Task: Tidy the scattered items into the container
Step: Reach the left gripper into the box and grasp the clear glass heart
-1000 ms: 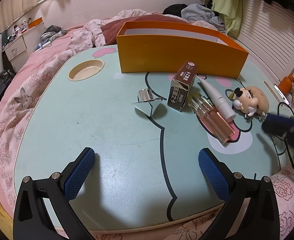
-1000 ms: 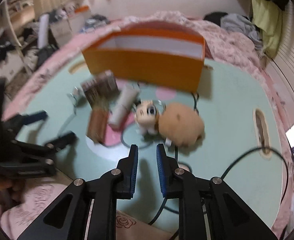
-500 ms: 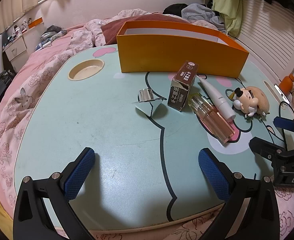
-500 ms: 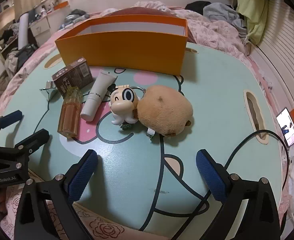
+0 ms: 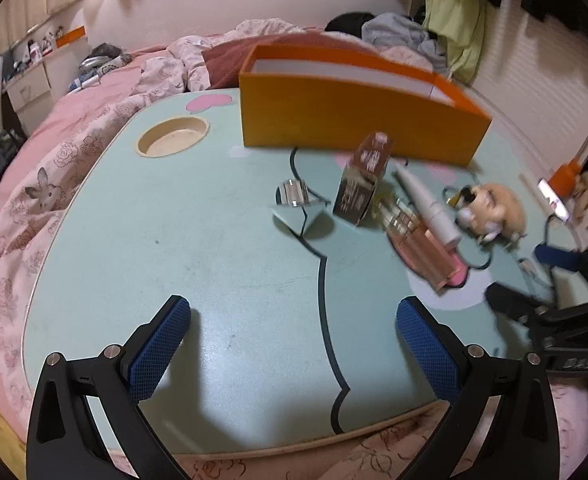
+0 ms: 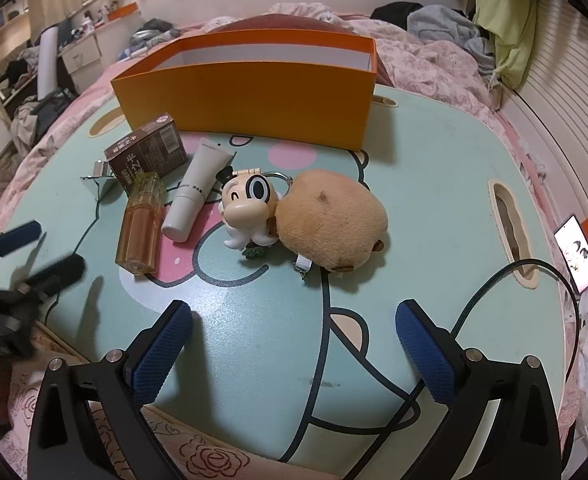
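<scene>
Mint-green lap table [image 5: 197,240] with a cartoon print sits on a pink bedspread; from the left wrist, the left gripper [image 5: 294,344] hangs over bare tabletop, its jaws spread wide with nothing between them; the orange box [image 5: 354,120] stands at twelve o'clock, the brown carton [image 5: 364,178] just below it, the right gripper [image 5: 534,280] blurred at three o'clock.

From the right wrist, the right gripper [image 6: 294,340] is opening, jaws wide and empty; the plush toy [image 6: 330,218] lies at twelve o'clock, touching the figurine [image 6: 249,204]; the white tube [image 6: 195,188] and amber bottle [image 6: 141,224] lie at eleven, the box [image 6: 249,100] beyond.
</scene>
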`<state>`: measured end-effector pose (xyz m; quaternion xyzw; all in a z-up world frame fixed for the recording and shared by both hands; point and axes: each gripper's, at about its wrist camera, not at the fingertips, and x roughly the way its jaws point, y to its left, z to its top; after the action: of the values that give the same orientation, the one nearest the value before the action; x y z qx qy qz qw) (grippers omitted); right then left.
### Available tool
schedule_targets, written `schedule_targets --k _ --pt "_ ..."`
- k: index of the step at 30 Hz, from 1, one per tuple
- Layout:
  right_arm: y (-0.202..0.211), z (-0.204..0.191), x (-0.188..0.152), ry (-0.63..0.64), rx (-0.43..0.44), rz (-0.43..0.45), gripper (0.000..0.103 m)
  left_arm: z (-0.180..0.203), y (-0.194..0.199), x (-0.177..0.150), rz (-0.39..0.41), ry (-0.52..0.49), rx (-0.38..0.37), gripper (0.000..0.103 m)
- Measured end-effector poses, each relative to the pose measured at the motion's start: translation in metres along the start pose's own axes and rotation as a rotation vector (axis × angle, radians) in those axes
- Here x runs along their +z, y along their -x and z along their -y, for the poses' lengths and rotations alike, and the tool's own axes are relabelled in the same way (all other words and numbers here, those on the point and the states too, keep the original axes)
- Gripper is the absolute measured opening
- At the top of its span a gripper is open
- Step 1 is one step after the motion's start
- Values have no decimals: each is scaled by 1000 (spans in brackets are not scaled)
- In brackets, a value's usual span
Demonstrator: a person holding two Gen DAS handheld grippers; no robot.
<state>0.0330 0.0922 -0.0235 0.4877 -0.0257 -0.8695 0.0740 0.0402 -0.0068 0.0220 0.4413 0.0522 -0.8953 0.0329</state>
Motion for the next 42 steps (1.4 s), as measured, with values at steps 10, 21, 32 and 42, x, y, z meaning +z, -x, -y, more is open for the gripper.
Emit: schedule_targets --k 10,21,32,42 --pt "0 0 0 -5 1 -1 102 23 73 94 235 -96 -71 103" --pt "1 1 1 -11 4 0 102 82 -80 217 -147 -168 -45 50" --pt "3 1 5 -16 14 3 102 121 -176 225 -359 -66 -50 47" --pt "2 -1 6 -19 17 3 102 127 -191 218 -356 -145 42 40"
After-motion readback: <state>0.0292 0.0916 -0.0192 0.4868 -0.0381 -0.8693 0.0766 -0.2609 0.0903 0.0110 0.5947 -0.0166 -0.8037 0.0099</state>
